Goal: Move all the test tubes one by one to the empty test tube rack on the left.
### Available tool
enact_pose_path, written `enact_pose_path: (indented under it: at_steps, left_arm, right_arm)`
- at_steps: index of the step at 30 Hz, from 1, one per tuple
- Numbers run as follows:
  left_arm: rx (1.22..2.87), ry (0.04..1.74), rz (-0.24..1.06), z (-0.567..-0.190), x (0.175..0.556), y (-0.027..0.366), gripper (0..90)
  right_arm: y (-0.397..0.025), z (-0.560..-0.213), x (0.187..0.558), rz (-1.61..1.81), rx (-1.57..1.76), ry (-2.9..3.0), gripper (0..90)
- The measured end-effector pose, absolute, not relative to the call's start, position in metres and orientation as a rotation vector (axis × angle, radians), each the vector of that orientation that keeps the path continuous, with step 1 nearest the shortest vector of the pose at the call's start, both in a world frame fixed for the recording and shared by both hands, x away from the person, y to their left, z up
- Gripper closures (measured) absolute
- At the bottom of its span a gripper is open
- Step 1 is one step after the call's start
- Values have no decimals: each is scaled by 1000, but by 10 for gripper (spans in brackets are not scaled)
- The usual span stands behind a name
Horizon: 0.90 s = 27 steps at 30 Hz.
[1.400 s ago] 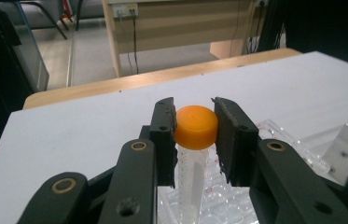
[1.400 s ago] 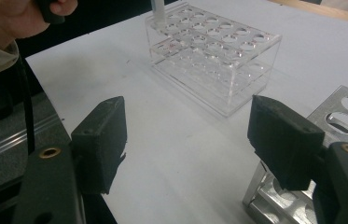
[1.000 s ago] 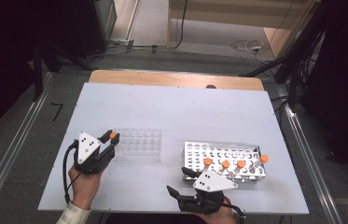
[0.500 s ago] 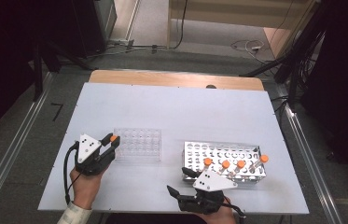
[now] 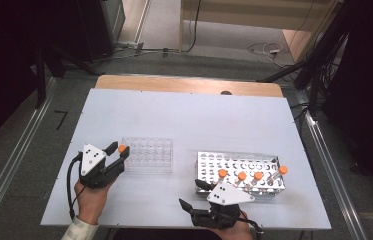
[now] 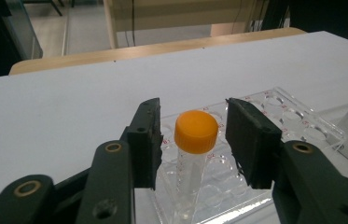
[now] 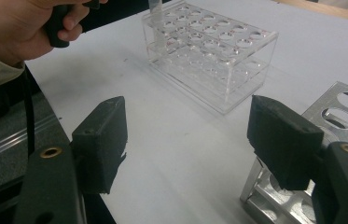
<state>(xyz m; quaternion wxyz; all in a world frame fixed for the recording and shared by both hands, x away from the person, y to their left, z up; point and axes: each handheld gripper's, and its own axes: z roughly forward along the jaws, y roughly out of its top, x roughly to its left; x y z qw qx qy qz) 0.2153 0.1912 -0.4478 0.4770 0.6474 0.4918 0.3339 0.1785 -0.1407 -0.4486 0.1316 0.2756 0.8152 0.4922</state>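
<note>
Right claw (image 5: 189,195) at near desk (image 5: 199,120) edge, jaws wide, empty. Left claw (image 6: 192,135) jaws parted either side of orange-capped tube (image 6: 195,154), tube seated in near corner well of clear rack (image 5: 149,155); no contact apparent. One tube transferred, judged; four orange-capped tubes (image 5: 249,176) left in metal rack (image 5: 239,162). Red well markings on clear rack, too small to read.

I'm looking down from above the near counter (image 5: 194,125) edge; both gripper cameras are sitting close, sharing the clear rack (image 6: 237,154).
</note>
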Motion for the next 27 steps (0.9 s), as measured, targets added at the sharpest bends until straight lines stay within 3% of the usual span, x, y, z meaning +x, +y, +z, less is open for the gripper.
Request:
enact_pose_path:
  at_steps: [7, 10, 27]
  left_arm:
    - [1550, 1226, 855, -443, 207, 186, 265]
    - [1539, 1227, 867, -441, 202, 185, 202]
    - [1514, 1249, 882, -444, 194, 194, 182]
  right_arm:
    - [-142, -447, 178, 1438, 803, 2361, 273]
    - [-142, -447, 177, 1441, 802, 2357, 273]
    - [-157, -433, 169, 1491, 807, 2279, 283]
